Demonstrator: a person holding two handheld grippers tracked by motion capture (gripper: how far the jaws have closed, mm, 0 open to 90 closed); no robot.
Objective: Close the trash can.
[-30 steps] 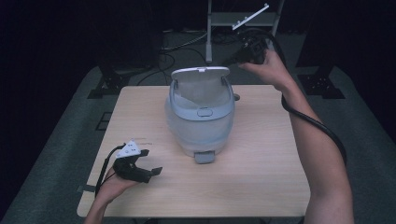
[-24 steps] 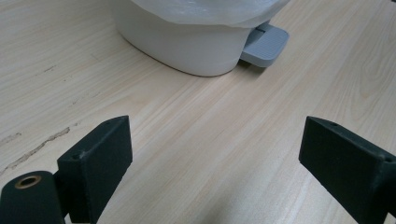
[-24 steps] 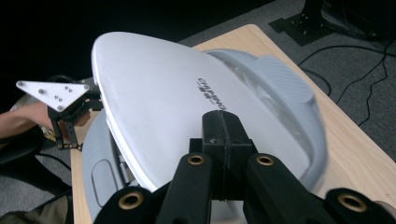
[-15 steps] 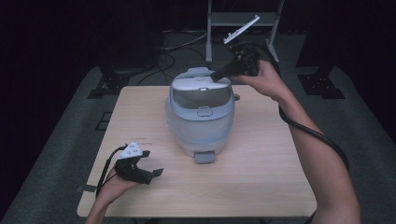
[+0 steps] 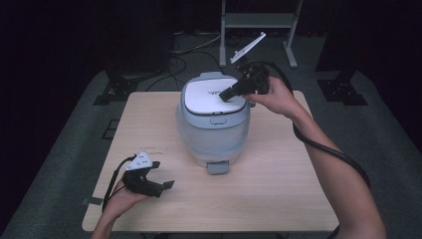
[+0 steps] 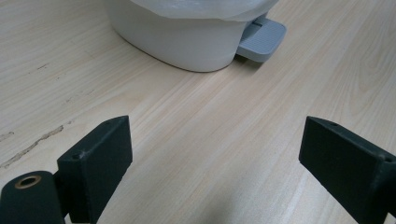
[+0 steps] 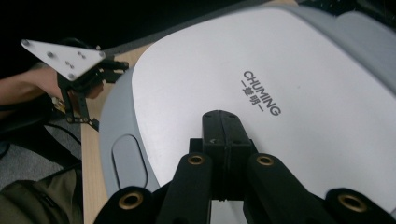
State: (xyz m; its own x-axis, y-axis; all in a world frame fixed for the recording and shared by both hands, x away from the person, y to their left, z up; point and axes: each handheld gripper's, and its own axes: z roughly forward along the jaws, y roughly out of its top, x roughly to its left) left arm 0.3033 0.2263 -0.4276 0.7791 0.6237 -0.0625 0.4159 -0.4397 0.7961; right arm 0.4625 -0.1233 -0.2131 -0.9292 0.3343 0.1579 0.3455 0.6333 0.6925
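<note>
A pale grey pedal bin (image 5: 213,130) stands mid-table with its white lid (image 5: 209,95) lying flat and closed. The lid (image 7: 299,70) carries the printed name CHUMING. My right gripper (image 5: 225,94) is shut with nothing between its jaws. Its closed tips (image 7: 223,125) sit on or just over the lid's right part. The bin's grey foot pedal (image 5: 217,168) juts toward the front edge. My left gripper (image 5: 162,175) rests low at the front left, open and empty, aimed at the bin's base (image 6: 187,37) and pedal (image 6: 261,39).
The wooden table (image 5: 283,189) has bare room on all sides of the bin. A metal stand (image 5: 259,20) and cables lie on the dark floor behind the table. The right gripper's black cable (image 5: 328,149) trails along the forearm.
The bin's lid, tilted up a second ago, now lies flat. My right gripper has come in from behind the bin, down and left onto the lid. The left gripper has not moved.
</note>
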